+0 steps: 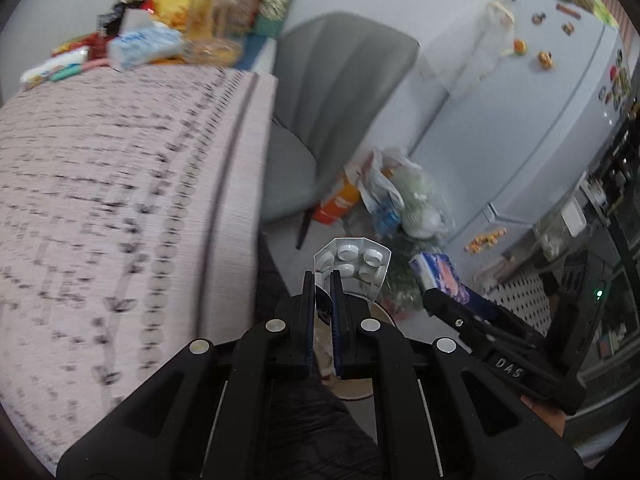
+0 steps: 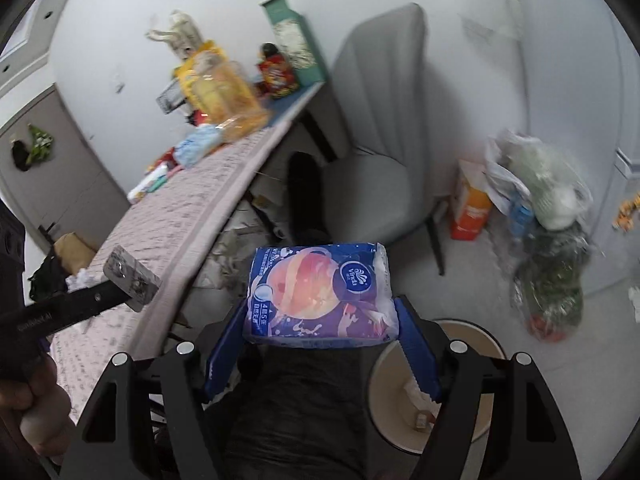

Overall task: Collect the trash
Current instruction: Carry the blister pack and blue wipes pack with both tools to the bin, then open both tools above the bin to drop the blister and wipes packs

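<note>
A clear blister pack (image 1: 356, 264) of white round tablets sticks up from my left gripper (image 1: 322, 280), which is shut on its lower edge. In the right wrist view the same left gripper (image 2: 120, 286) shows at the left, holding the pack's silver back (image 2: 132, 276) over the table edge. My right gripper (image 2: 320, 314) is shut on a blue and purple tissue pack (image 2: 320, 292), its blue pads pressing both ends. The tissue pack (image 1: 438, 276) also shows in the left wrist view. Below both grippers stands a beige round bin (image 2: 480, 334) with some scraps inside.
A table with a pink patterned cloth (image 1: 120, 200) runs along the left, with bottles, boxes and packets at its far end (image 1: 180, 20). A grey chair (image 2: 380, 160) stands beyond. On the floor beside a white fridge (image 1: 540, 120) lie an orange carton (image 2: 470, 208) and plastic bags (image 2: 552, 216).
</note>
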The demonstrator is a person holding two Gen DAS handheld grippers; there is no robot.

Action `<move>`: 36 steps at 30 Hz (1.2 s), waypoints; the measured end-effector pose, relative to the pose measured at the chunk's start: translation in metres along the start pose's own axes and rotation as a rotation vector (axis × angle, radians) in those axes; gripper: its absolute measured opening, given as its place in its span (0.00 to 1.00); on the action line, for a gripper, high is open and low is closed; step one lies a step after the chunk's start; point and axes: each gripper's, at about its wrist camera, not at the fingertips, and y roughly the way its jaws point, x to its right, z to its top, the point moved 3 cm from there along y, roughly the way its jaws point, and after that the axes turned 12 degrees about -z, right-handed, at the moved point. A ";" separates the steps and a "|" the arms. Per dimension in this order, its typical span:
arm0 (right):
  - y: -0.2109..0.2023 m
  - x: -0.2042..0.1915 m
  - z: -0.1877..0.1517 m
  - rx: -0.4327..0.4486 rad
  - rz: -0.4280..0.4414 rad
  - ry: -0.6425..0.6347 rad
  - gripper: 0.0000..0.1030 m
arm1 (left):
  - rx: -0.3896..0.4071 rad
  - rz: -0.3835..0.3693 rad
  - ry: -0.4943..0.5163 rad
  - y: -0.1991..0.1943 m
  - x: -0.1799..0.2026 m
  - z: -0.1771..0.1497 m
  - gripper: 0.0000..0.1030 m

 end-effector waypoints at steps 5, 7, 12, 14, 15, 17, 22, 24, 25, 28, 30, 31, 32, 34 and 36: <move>0.018 0.036 -0.012 -0.031 -0.046 0.065 0.70 | -0.091 -0.028 0.026 0.042 0.019 -0.004 0.07; 0.025 0.051 -0.019 -0.044 -0.055 0.093 0.70 | -0.133 -0.037 0.023 0.060 0.023 -0.008 0.07; 0.047 0.081 -0.029 -0.076 -0.049 0.161 0.79 | -0.210 -0.053 -0.001 0.095 0.032 -0.017 0.07; 0.049 0.089 -0.031 -0.076 -0.052 0.180 0.84 | -0.242 -0.058 -0.004 0.108 0.036 -0.021 0.07; 0.050 0.095 -0.031 -0.074 -0.070 0.187 0.85 | -0.256 -0.060 -0.007 0.114 0.037 -0.023 0.07; 0.047 0.106 -0.030 -0.067 -0.080 0.203 0.86 | -0.280 -0.065 -0.011 0.125 0.040 -0.027 0.07; 0.035 0.127 -0.025 -0.046 -0.126 0.224 0.86 | -0.336 -0.070 -0.044 0.153 0.043 -0.035 0.07; 0.030 0.136 -0.024 -0.044 -0.143 0.232 0.86 | -0.353 -0.065 -0.029 0.163 0.049 -0.038 0.07; 0.026 0.141 -0.023 -0.040 -0.151 0.239 0.86 | -0.364 -0.062 -0.023 0.168 0.052 -0.041 0.07; 0.018 0.153 -0.020 -0.037 -0.168 0.259 0.86 | -0.398 -0.092 -0.043 0.179 0.055 -0.046 0.28; 0.013 0.159 -0.019 -0.034 -0.180 0.273 0.86 | -0.388 -0.122 -0.050 0.177 0.057 -0.043 0.69; 0.010 0.159 -0.019 -0.033 -0.184 0.277 0.86 | -0.349 -0.122 -0.043 0.171 0.058 -0.038 0.71; 0.009 0.159 -0.019 -0.032 -0.189 0.279 0.86 | -0.323 -0.117 -0.035 0.165 0.058 -0.033 0.72; 0.006 0.155 -0.019 -0.036 -0.195 0.278 0.86 | -0.301 -0.123 -0.042 0.154 0.057 -0.025 0.76; 0.003 0.150 -0.017 -0.036 -0.193 0.272 0.86 | -0.268 -0.117 -0.039 0.139 0.055 -0.019 0.80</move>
